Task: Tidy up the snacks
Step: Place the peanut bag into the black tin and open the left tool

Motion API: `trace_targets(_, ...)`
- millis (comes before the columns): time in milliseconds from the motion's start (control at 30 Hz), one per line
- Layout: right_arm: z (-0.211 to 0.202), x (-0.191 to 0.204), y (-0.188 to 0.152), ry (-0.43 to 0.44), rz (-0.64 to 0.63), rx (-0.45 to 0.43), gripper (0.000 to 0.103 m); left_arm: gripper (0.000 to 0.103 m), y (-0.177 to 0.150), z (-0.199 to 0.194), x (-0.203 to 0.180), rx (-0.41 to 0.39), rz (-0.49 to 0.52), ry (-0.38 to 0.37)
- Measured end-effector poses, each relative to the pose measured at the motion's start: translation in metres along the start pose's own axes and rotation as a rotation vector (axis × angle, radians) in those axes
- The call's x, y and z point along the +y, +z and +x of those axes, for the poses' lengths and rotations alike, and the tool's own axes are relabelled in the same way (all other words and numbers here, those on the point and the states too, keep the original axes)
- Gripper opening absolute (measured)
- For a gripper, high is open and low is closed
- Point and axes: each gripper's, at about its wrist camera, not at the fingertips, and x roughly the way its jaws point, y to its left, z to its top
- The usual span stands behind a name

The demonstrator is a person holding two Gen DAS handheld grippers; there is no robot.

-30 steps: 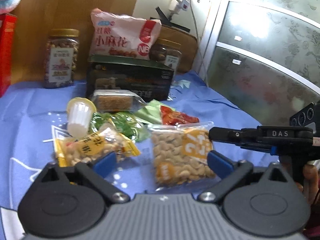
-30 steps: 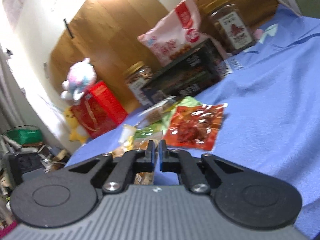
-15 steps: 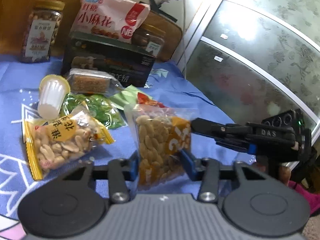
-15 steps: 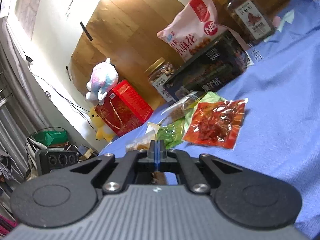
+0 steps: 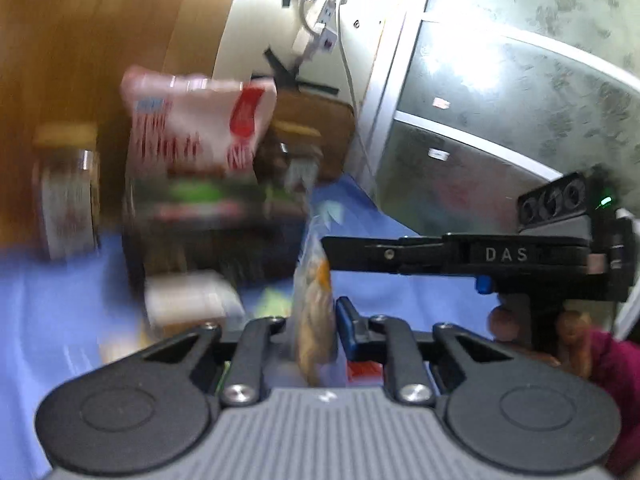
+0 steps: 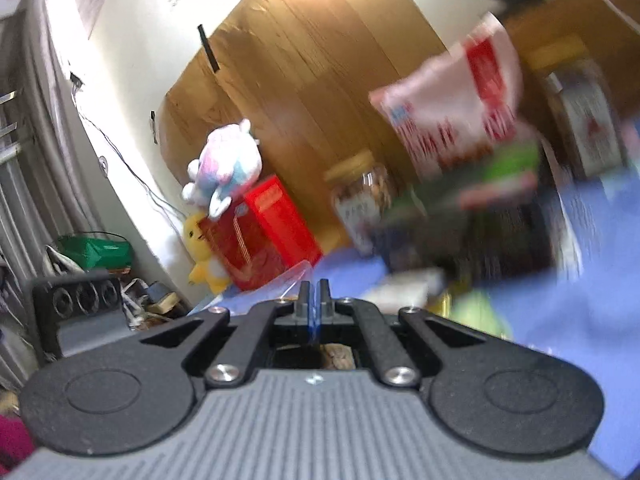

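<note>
A clear bag of pale nuts with an orange label [image 5: 316,280] hangs edge-on, lifted off the blue cloth [image 5: 48,304]. My left gripper [image 5: 316,322] has its jaws closing on the bag's lower part, blue pads pressed against both sides. My right gripper [image 5: 326,249] comes in from the right, held by a hand, with its tips shut on the bag's top edge. In the right wrist view the right gripper [image 6: 314,292] is shut, with clear film [image 6: 294,280] beside its tips and nuts [image 6: 338,356] showing below. The picture is blurred by motion.
At the back stand a pink snack bag [image 5: 200,132] on a dark box [image 5: 208,220], a nut jar [image 5: 68,196] to the left and another jar [image 5: 296,148] to the right. A glass cabinet door [image 5: 500,140] is on the right. A red box [image 6: 264,232] and plush toy [image 6: 228,164] are further left.
The left jaws went from wide open around the flat nut bag to shut on it. Both grippers rose and the bag came up off the cloth, now hanging edge-on.
</note>
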Motion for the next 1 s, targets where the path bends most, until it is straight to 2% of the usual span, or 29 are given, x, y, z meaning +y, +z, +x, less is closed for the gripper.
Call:
trace_targets(100,0.022,-0.006,0.038,-0.057,-0.085,-0.055,0.004,0.016,0.042,0.028,0.017,-0.013,0.052,0.028)
trace_targets(167,0.036,-0.023,0.057,-0.076,-0.058,-0.076,0.004,0.016,0.062,0.05,0.034,-0.009,0.034,0.036)
trace_targets(267,0.058,-0.048,0.067,-0.13,-0.075,-0.098,0.004,0.016,0.079,0.083,0.055,-0.013,0.013,0.036)
trace_targets(433,0.091,-0.077,0.061,-0.232,-0.106,-0.08,0.005,0.018,0.082,0.127,0.077,0.036,0.011,0.05)
trace_targets(533,0.096,-0.086,0.058,-0.237,-0.096,-0.089,0.008,0.023,0.083,0.139,0.078,0.036,0.04,0.126)
trace_targets(600,0.097,-0.087,0.057,-0.27,-0.11,-0.106,0.01,0.038,0.084,0.149,0.081,0.066,0.026,0.183)
trace_targets(700,0.091,-0.087,0.054,-0.293,-0.109,-0.113,0.026,0.046,0.081,0.153,0.09,0.089,-0.03,0.237)
trace_targets(767,0.086,-0.087,0.053,-0.296,-0.087,-0.13,0.029,0.055,0.078,0.15,0.097,0.105,-0.067,0.254)
trace_targets(900,0.077,-0.092,0.049,-0.305,-0.032,-0.123,0.029,0.056,0.069,0.144,0.104,0.124,-0.097,0.297)
trace_targets(1000,0.073,-0.1,0.043,-0.322,0.022,-0.12,0.029,0.056,0.066,0.142,0.111,0.157,-0.202,0.314)
